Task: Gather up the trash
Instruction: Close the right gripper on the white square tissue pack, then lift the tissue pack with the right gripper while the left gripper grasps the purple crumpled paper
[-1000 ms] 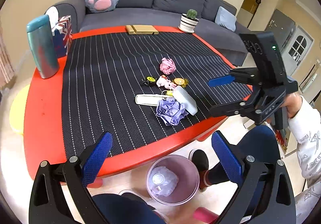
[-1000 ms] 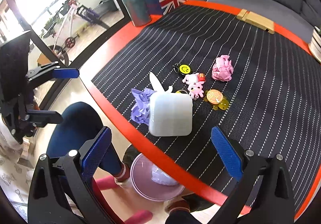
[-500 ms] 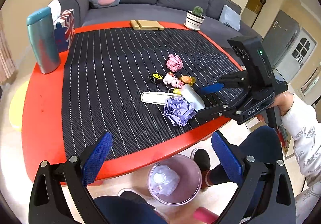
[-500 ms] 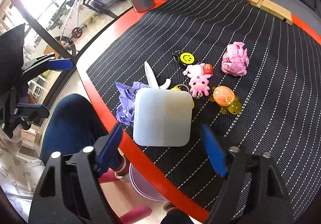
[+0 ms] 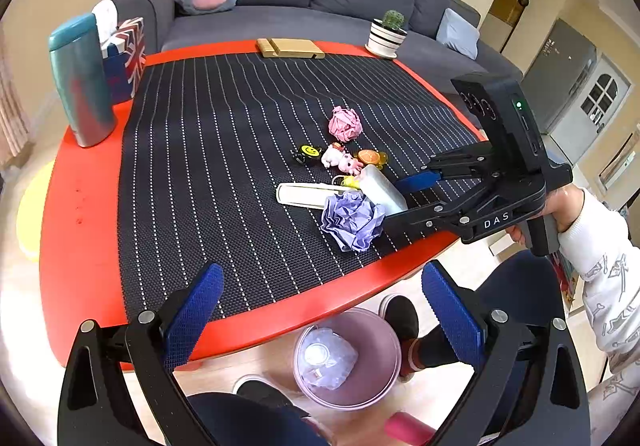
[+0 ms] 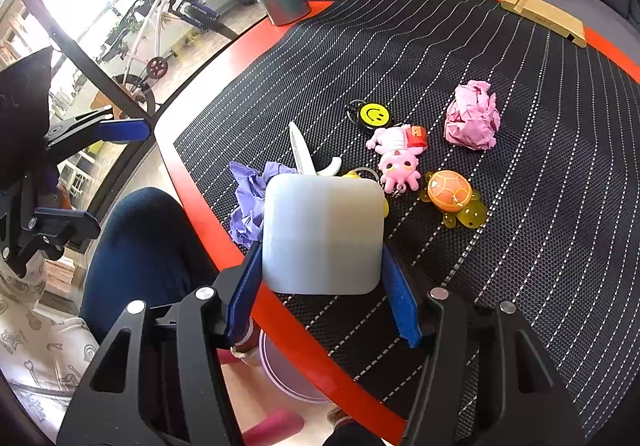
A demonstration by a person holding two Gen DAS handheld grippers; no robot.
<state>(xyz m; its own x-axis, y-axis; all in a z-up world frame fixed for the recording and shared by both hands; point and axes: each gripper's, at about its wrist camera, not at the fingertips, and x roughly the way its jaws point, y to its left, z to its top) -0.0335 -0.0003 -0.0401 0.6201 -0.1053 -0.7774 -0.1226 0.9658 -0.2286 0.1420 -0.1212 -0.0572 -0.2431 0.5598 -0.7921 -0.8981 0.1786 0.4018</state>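
Observation:
A white square plastic box (image 6: 322, 232) lies near the table's front edge, its near end between the blue pads of my right gripper (image 6: 320, 286), which has closed on it. In the left wrist view the box (image 5: 380, 188) and right gripper (image 5: 404, 198) show at right. A crumpled purple paper (image 5: 352, 220) touches the box, also in the right wrist view (image 6: 248, 206). A crumpled pink paper (image 5: 345, 123) lies farther back, also in the right wrist view (image 6: 474, 120). A pink bin (image 5: 346, 358) stands on the floor under the table edge. My left gripper (image 5: 322, 318) is open and empty above the bin.
Keychain toys (image 6: 400, 154), a turtle charm (image 6: 454, 192), a smiley tag (image 6: 374, 113) and a white flat case (image 5: 310, 195) lie by the box. A teal flask (image 5: 82, 80), flag tissue box (image 5: 126, 54), wooden stand (image 5: 290, 47) and potted cactus (image 5: 388, 32) line the table's back.
My right gripper moved forward to the white box and its jaws narrowed from wide open onto the box's sides. The left gripper stayed open, shifting only slightly.

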